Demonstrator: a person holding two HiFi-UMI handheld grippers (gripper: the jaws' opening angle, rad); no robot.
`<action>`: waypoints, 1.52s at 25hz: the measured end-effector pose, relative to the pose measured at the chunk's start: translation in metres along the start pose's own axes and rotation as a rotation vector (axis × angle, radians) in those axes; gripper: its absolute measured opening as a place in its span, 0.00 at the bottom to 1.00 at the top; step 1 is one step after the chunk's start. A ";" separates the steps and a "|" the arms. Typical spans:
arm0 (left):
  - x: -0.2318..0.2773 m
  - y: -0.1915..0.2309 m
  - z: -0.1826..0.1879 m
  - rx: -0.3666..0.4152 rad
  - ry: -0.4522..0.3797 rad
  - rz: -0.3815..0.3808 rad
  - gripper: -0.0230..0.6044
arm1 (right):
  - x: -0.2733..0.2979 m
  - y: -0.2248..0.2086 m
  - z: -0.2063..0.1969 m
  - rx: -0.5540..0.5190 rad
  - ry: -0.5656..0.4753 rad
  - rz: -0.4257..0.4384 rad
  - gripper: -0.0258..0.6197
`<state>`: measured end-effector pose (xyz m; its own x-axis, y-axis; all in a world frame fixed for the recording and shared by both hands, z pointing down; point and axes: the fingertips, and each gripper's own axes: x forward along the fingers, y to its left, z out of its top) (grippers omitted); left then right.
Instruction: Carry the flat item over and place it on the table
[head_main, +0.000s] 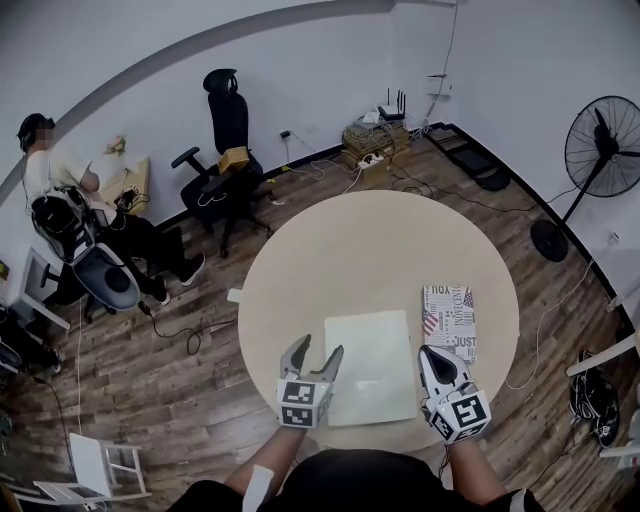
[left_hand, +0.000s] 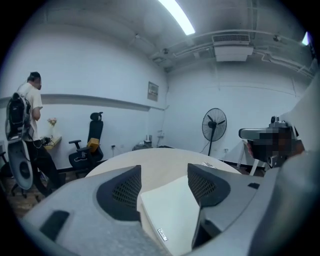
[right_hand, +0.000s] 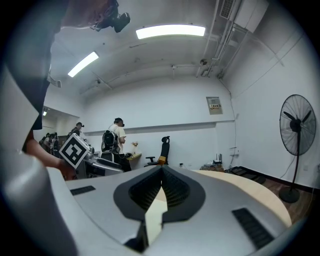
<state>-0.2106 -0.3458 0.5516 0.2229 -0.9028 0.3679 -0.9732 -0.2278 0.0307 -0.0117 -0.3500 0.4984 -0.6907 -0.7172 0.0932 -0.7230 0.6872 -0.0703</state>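
We hold pale cream flat sheet over near edge of round beige tabletop. Right claw pinched on its edge, left claw apart, empty. Placing step, we judge; next: release right claw.

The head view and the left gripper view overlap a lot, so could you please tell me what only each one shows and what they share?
Only the head view shows the right tool, at the pale flat sheet's right edge, and a white stool. Only the left gripper view shows the ceiling light strip, the air-conditioning unit and a wall notice. Both show the left tool with its jaws apart, the sheet, the round table, the black office chair and the standing fan.
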 end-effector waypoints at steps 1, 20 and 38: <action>-0.003 0.000 0.004 0.016 -0.014 0.008 0.47 | 0.001 -0.001 0.003 -0.004 -0.005 -0.001 0.04; -0.026 -0.013 0.064 0.034 -0.216 0.015 0.05 | 0.016 -0.018 0.044 -0.155 -0.006 -0.047 0.03; -0.029 -0.017 0.059 0.008 -0.208 -0.002 0.05 | 0.007 -0.026 0.062 -0.157 -0.067 -0.109 0.03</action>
<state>-0.1975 -0.3372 0.4857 0.2324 -0.9580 0.1681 -0.9725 -0.2318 0.0235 0.0010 -0.3800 0.4391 -0.6116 -0.7908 0.0253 -0.7862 0.6110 0.0925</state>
